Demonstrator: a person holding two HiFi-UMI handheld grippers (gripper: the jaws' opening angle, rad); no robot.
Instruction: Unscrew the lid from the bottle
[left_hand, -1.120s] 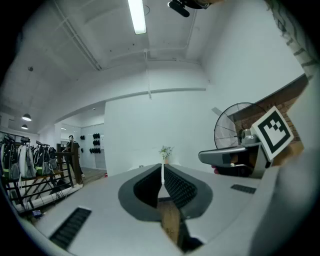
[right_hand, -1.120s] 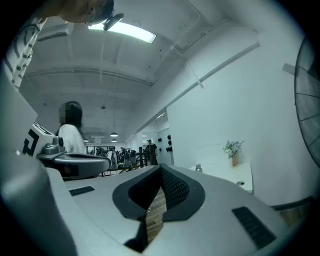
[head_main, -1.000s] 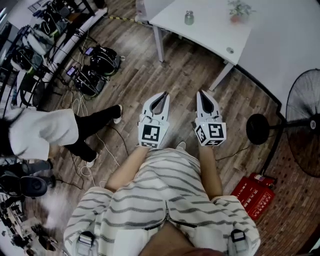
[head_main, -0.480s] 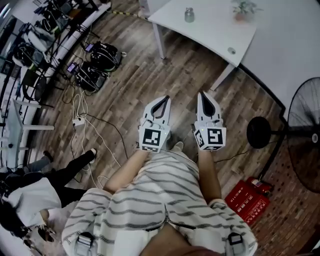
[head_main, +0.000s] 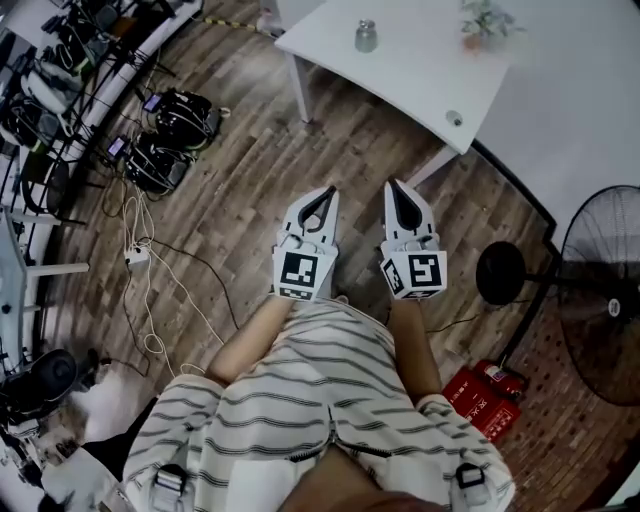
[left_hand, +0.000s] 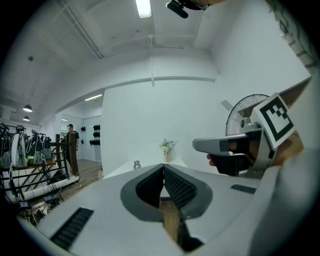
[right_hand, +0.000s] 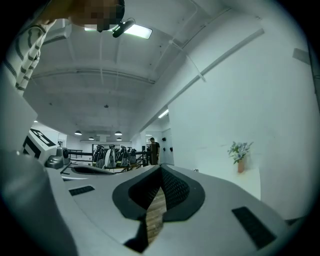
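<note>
A small metal bottle (head_main: 365, 36) with its lid on stands upright on the white table (head_main: 420, 75) at the top of the head view. It shows small and far ahead in the left gripper view (left_hand: 136, 164). My left gripper (head_main: 325, 191) and right gripper (head_main: 393, 185) are held side by side over the wooden floor, well short of the table. Both are shut with nothing between the jaws. The left gripper view shows its shut tips (left_hand: 163, 166) with the right gripper (left_hand: 235, 150) beside them. The right gripper's tips (right_hand: 161, 168) are shut too.
A potted plant (head_main: 482, 20) and a small round object (head_main: 455, 118) share the table. A standing fan (head_main: 600, 290) and a red box (head_main: 490, 400) are at the right. Cables and gear (head_main: 160, 150) lie on the floor at the left. A person (right_hand: 153, 149) stands far off.
Both grippers have moved forward towards the table, which now sits nearer in the head view. The person in white at the left has passed out of that view.
</note>
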